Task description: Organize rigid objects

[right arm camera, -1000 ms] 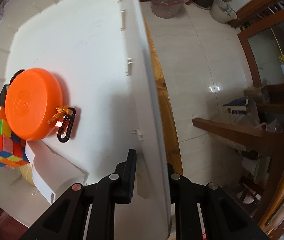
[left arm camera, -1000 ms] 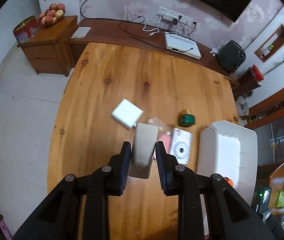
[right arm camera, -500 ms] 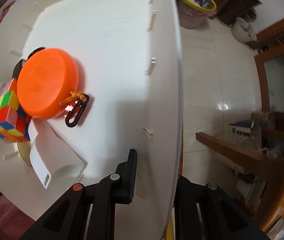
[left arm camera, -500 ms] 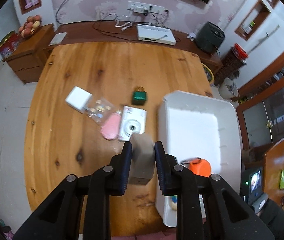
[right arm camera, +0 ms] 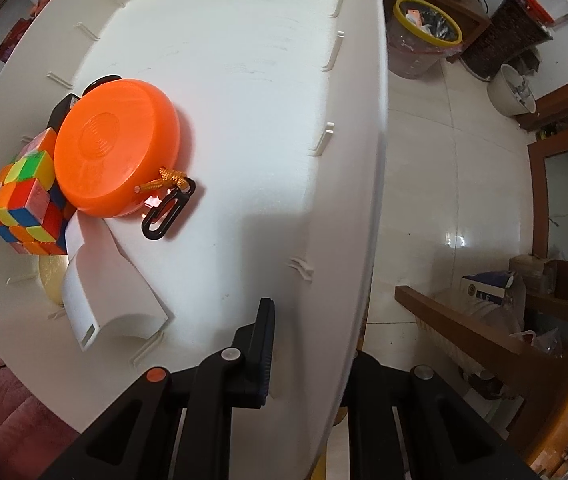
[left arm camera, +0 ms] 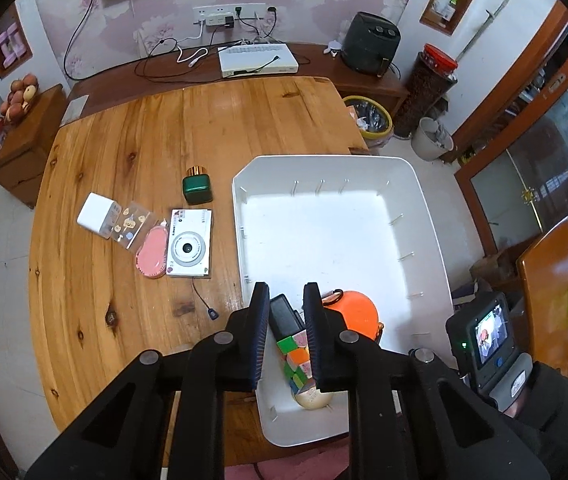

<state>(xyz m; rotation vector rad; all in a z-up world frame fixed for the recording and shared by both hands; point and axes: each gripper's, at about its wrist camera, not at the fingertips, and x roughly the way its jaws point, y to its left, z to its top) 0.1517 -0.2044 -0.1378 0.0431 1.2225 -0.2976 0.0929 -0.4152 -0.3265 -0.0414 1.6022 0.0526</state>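
Note:
My left gripper (left arm camera: 286, 296) hovers over the near left corner of the white bin (left arm camera: 424, 208), jaws close together with nothing between them. Through the gap I see a black box (left arm camera: 282, 314) and a colour cube (left arm camera: 298, 354) lying in the bin. My right gripper (right arm camera: 308, 360) is shut on the bin's right wall (right arm camera: 376, 120), one finger (right arm camera: 264, 340) inside and the other hidden behind the wall. An orange disc (right arm camera: 116, 148) with a black clip (right arm camera: 168, 216), the colour cube (right arm camera: 24, 200) and a white box (right arm camera: 112, 296) also lie in the bin.
On the wooden table (left arm camera: 124, 140) left of the bin lie a green bottle (left arm camera: 197, 189), a white camera box (left arm camera: 189, 249), a pink round case (left arm camera: 152, 254), a clear packet (left arm camera: 132, 224) and a white block (left arm camera: 94, 214). A yellow-rimmed waste bin (right arm camera: 424, 36) stands on the floor beyond.
My left gripper has swung right from above the table items to over the bin. The grey box seen between its jaws earlier no longer shows there. The right gripper rolled slightly, still on the wall.

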